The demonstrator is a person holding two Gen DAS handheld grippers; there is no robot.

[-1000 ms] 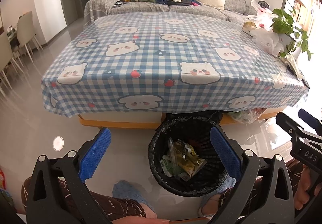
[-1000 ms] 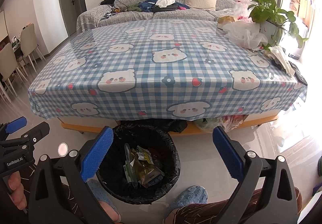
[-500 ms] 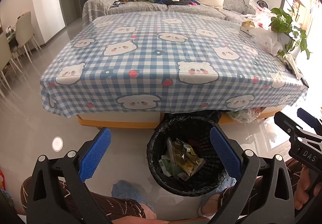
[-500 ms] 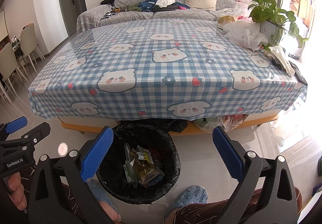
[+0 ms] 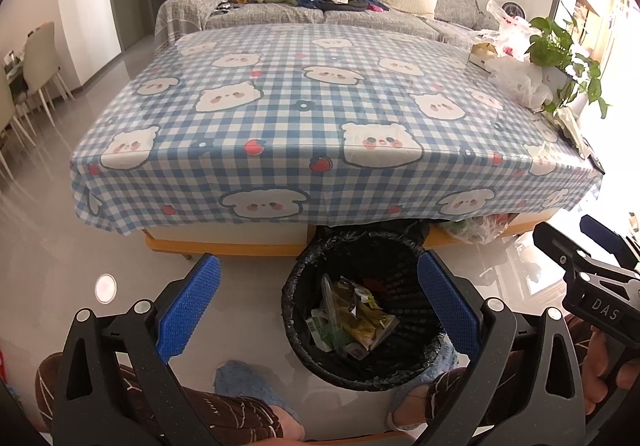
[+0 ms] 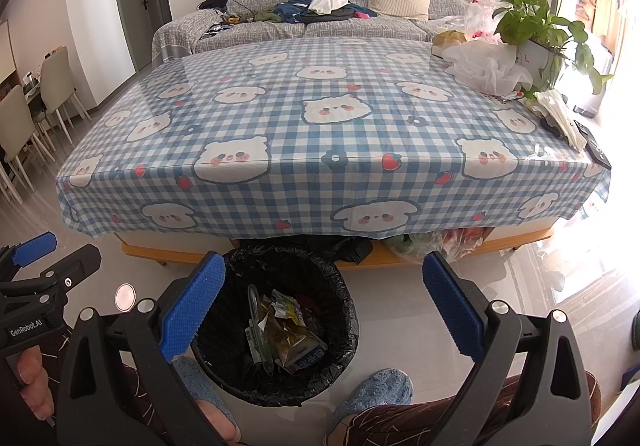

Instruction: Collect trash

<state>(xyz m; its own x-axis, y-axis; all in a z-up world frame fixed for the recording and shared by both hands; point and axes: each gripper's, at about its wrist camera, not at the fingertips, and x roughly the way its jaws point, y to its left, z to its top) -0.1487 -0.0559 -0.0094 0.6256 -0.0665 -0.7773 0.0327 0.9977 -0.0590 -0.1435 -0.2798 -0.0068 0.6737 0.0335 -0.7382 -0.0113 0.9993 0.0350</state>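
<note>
A black-lined trash bin (image 5: 304, 330) (image 6: 340, 362) stands on the floor in front of the table, between my feet. It holds several wrappers (image 5: 360, 320) (image 6: 286, 334). My left gripper (image 5: 318, 306) is open and empty above the floor, over the bin's left side. My right gripper (image 6: 324, 304) is open and empty, just above the bin's right rim. Each gripper shows at the edge of the other's view, the right gripper (image 5: 588, 270) and the left gripper (image 6: 44, 274). The table (image 5: 280, 117) (image 6: 320, 133) has a blue checked cloth.
White plastic bags (image 6: 486, 67) (image 5: 516, 81), a potted plant (image 6: 536, 21) (image 5: 560, 45) and papers (image 6: 560, 117) crowd the table's right edge. A bag of items (image 6: 432, 242) lies under the table. A sofa (image 6: 320, 17) with clothes is behind. Chairs (image 6: 24, 125) stand left.
The left wrist view has shifted slightly, as if that gripper drifted a little. The right gripper has not moved. Both stay open.
</note>
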